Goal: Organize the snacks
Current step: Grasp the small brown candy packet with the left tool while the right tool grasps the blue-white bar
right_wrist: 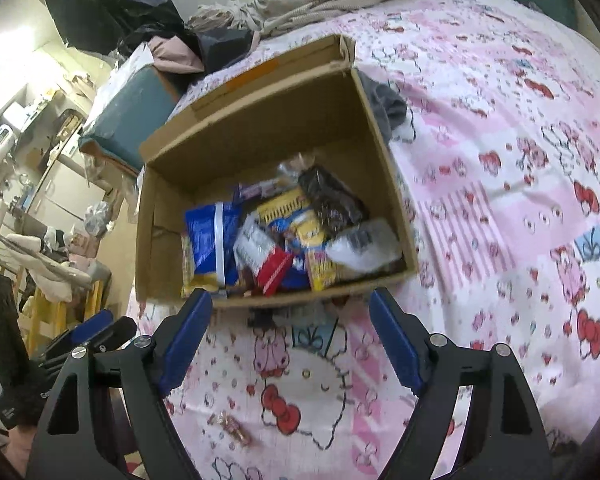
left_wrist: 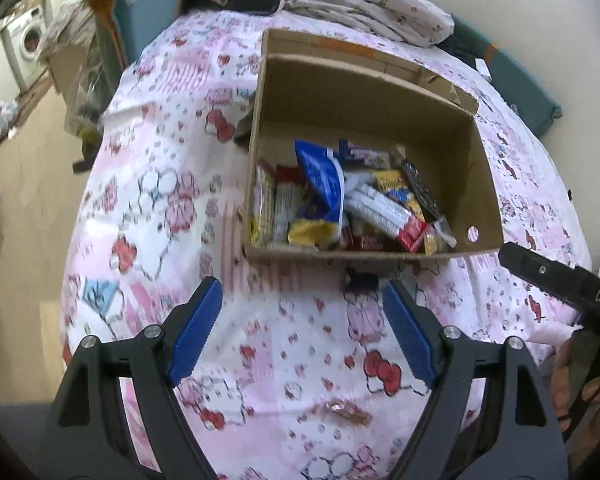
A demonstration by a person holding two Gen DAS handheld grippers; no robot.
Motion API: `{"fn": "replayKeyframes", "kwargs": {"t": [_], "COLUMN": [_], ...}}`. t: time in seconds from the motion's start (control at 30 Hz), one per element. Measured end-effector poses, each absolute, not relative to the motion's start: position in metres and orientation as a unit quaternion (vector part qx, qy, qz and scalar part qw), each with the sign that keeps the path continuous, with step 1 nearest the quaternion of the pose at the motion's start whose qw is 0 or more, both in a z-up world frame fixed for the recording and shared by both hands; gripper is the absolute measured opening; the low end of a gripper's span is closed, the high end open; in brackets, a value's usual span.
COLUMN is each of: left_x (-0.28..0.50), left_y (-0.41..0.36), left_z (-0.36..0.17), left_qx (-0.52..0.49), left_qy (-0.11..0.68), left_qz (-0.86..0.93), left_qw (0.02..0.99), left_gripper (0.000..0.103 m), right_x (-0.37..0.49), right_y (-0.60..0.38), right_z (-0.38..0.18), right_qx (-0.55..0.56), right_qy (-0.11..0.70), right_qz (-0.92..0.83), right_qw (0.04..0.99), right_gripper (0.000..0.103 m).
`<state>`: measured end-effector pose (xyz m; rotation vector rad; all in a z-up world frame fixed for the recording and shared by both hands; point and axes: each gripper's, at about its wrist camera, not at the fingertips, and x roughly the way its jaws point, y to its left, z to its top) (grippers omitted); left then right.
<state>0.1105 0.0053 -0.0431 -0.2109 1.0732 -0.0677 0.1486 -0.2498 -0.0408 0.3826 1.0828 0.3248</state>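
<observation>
Spread wide and empty, the left gripper (left_wrist: 302,300) is held above the pink cartoon-print bedsheet (left_wrist: 172,184), its blue pads (left_wrist: 196,330) touching nothing. Just below the jaws, a small brownish wrapped sweet (left_wrist: 346,410) is seen lying loose on the sheet. Likewise, the right gripper (right_wrist: 292,312) is held with its jaws set far apart and nothing between them; the tip of one pad is lined up with the near edge of the cardboard box (right_wrist: 268,128), though contact cannot be judged. A hand (left_wrist: 572,384) gripping a black handle is glimpsed at the right edge of the left wrist view. Beyond both grippers, the open box is set on the bed, with its flaps raised. Inside it, mixed snack packets are piled toward the near wall: a blue bag (right_wrist: 212,236), a yellow packet (right_wrist: 300,216), a red-and-white wrapper (right_wrist: 274,272) and a dark packet (right_wrist: 332,196). Farther back, crumpled patterned bedding (left_wrist: 364,0) is heaped at the head of the bed.
</observation>
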Motion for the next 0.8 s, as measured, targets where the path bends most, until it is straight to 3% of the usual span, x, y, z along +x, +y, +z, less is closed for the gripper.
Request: {"fn": "replayKeyframes", "kwargs": {"t": [0.43, 0.7, 0.8], "left_x": [0.089, 0.075, 0.068], "left_y": [-0.002, 0.000, -0.008], "left_z": [-0.054, -0.087, -0.106], "left_qx": [-0.109, -0.148, -0.162], "left_qy": [0.529, 0.578, 0.612], "left_qz": [-0.024, -0.004, -0.009], "left_qw": [0.841, 0.802, 0.774], "left_gripper": [0.080, 0.079, 0.073], "right_x": [0.111, 0.112, 0.114], "right_y": [-0.251, -0.267, -0.269], "right_z": [-0.052, -0.065, -0.070], "right_qx": [0.186, 0.225, 0.235], "right_qy": [0.536, 0.549, 0.555], "right_qz": [0.139, 0.114, 0.107], "right_qw": [0.812, 0.797, 0.790], "right_gripper": [0.083, 0.083, 0.083]}}
